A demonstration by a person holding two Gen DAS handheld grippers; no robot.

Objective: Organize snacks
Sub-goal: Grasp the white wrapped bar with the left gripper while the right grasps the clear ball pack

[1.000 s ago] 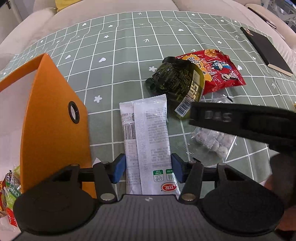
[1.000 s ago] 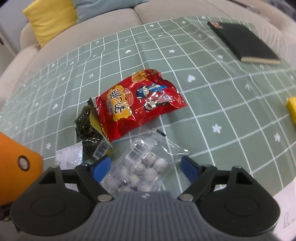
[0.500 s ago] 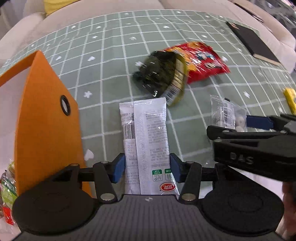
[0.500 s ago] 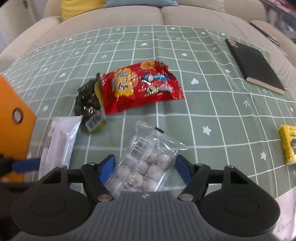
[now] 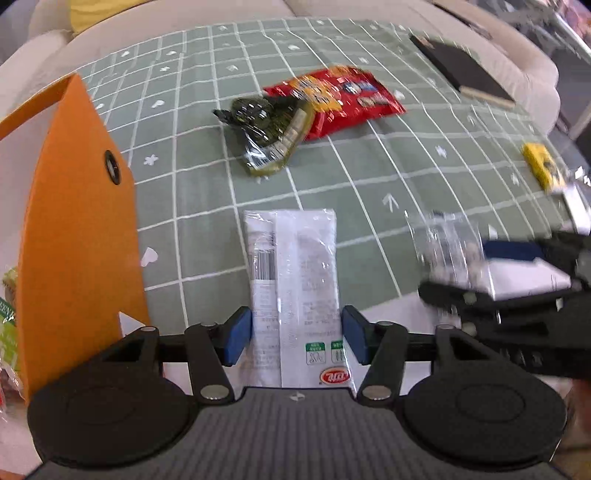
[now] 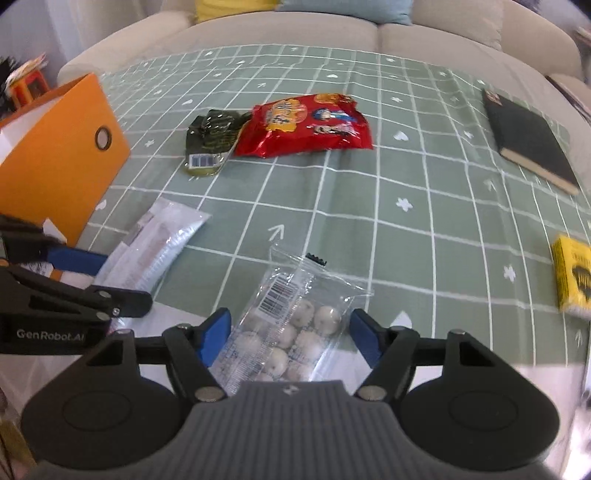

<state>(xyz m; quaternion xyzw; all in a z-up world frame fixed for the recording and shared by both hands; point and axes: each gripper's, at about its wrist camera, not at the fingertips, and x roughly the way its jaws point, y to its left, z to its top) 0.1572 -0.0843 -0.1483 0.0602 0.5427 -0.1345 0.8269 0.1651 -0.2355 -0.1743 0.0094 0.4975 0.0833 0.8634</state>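
My left gripper (image 5: 296,339) is shut on a long white snack packet (image 5: 293,280), held flat above the green checked cloth. It also shows in the right wrist view (image 6: 155,245). My right gripper (image 6: 290,338) is shut on a clear bag of round white candies (image 6: 291,328), which appears blurred in the left wrist view (image 5: 448,251). A red snack bag (image 6: 306,125) and a dark green seaweed packet (image 6: 212,138) lie together on the cloth further back. An orange box (image 5: 79,221) stands at the left.
A black notebook (image 6: 528,138) lies at the far right of the cloth. A small yellow box (image 6: 572,275) sits near the right edge. Green and red snack packets (image 5: 7,332) show inside the orange box. A beige sofa (image 6: 295,29) is behind.
Both grippers have pulled back toward the near edge with their packets. The right gripper, which crossed in front of the left view, has shifted to the right and lower.
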